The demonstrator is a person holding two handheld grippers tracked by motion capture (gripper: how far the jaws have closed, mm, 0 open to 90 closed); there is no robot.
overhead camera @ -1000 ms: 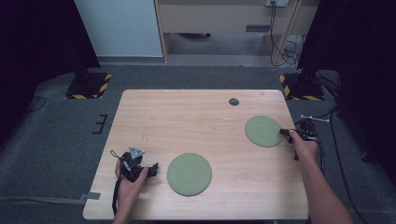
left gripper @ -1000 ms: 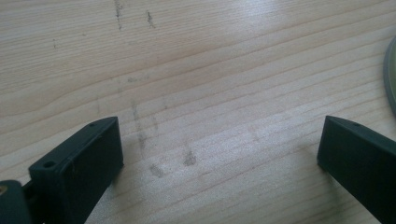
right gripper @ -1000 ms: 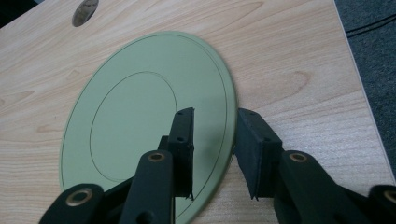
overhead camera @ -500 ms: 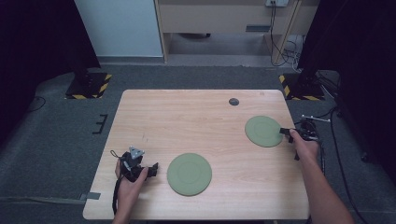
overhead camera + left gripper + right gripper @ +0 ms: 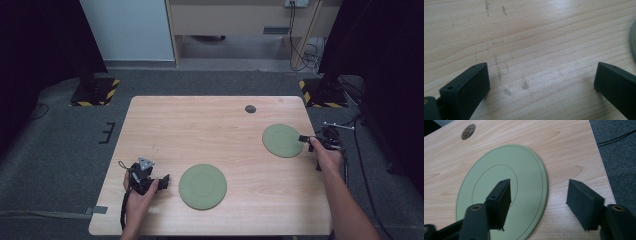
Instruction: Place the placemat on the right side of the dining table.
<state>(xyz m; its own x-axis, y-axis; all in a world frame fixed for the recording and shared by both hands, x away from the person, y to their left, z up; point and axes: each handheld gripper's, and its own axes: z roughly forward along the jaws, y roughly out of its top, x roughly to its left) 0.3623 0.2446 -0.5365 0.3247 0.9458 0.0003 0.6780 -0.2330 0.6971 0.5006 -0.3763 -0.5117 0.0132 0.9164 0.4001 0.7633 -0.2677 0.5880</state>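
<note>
The wooden table (image 5: 210, 130) has a small dark round hole (image 5: 250, 108) near its far edge and faint dark scuffs (image 5: 499, 72) on its grain. It stands on grey carpet (image 5: 60, 150), with black bases striped yellow and black (image 5: 95, 90) off both far corners. Beyond are a pale panel (image 5: 127, 30), a wooden unit (image 5: 235, 20) and loose cables (image 5: 302, 45) on the floor.

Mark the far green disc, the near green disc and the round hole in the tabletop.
far green disc (image 5: 281, 140), high view, its centre.
near green disc (image 5: 202, 186), high view, its centre.
round hole (image 5: 250, 108), high view, its middle.
</note>
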